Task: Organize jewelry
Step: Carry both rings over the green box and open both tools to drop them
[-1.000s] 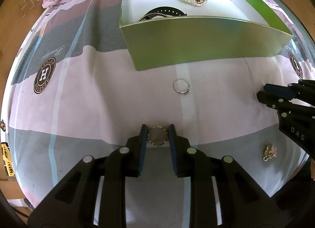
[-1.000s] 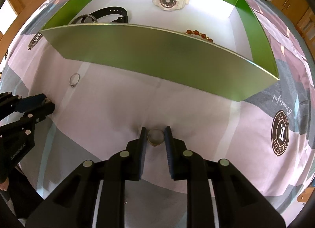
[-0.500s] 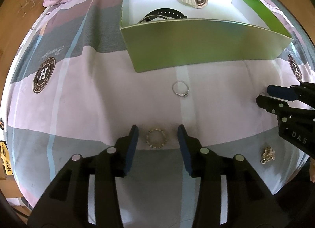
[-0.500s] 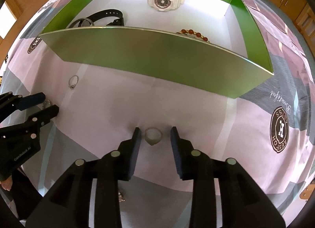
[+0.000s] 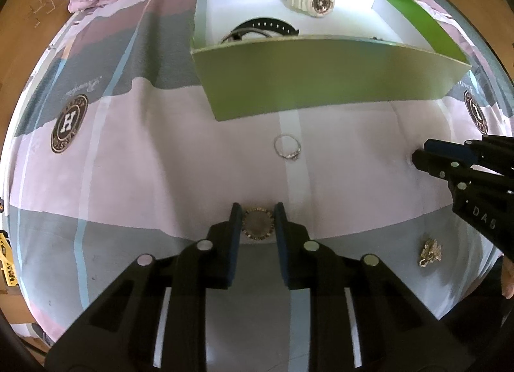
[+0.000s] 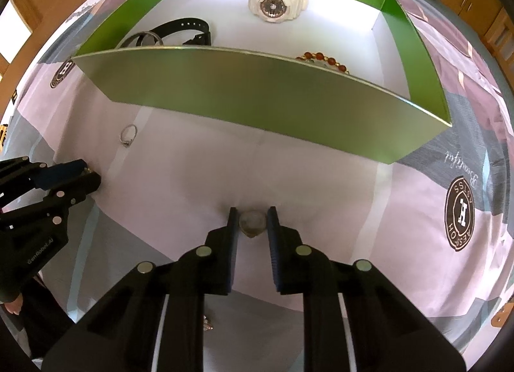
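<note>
A studded ring [image 5: 258,223] sits pinched between the fingers of the left gripper [image 5: 257,221], and a plainer ring with a small setting [image 6: 252,222] is clamped the same way in the right gripper [image 6: 252,222]; both lie on the bed sheet [image 5: 160,179] just short of the green box [image 5: 321,82]. The step in hand looks like the pick-up of these two pieces. Next each ring must be lifted over the box's near wall and let go inside, beside the white watch [image 6: 273,5] and black strap [image 6: 183,26]. Both grippers are held low, angled down toward the sheet. A thin ring [image 5: 287,147] and a gold charm [image 5: 430,253] wait outside.
</note>
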Tool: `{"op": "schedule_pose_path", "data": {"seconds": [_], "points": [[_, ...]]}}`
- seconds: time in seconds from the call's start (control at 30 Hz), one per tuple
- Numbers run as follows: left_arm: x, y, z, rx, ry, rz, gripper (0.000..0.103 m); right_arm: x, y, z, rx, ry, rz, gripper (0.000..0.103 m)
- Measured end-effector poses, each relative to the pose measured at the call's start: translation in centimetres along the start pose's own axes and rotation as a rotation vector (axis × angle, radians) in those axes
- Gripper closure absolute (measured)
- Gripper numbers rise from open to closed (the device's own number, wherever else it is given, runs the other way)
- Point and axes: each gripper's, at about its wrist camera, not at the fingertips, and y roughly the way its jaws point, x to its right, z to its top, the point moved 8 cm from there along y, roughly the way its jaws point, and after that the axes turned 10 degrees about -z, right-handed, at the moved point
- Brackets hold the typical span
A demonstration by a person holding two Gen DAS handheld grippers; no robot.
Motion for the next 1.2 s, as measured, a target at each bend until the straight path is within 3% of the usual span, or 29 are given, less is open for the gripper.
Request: {"op": "schedule_pose_path", "data": {"seconds": [0.4,0.67,1.2], "points": [[0.4,-1.1,0.5,0.055,0.018,-0.003,0.083,3.0,-0.7,1.0,0.027,0.031,-0.001,0.085],[0.5,-1.1,0.2,0.047,0.022,-0.007,0.083,1.1,-0.8,0.1,0.026,0.042,-0.01,0.085],[0.5,-1.1,0.4,0.054,0.025,-0.011,0.083,1.2,-0.7,0.2,0.036,0.043,-0.005,0.085]]}}
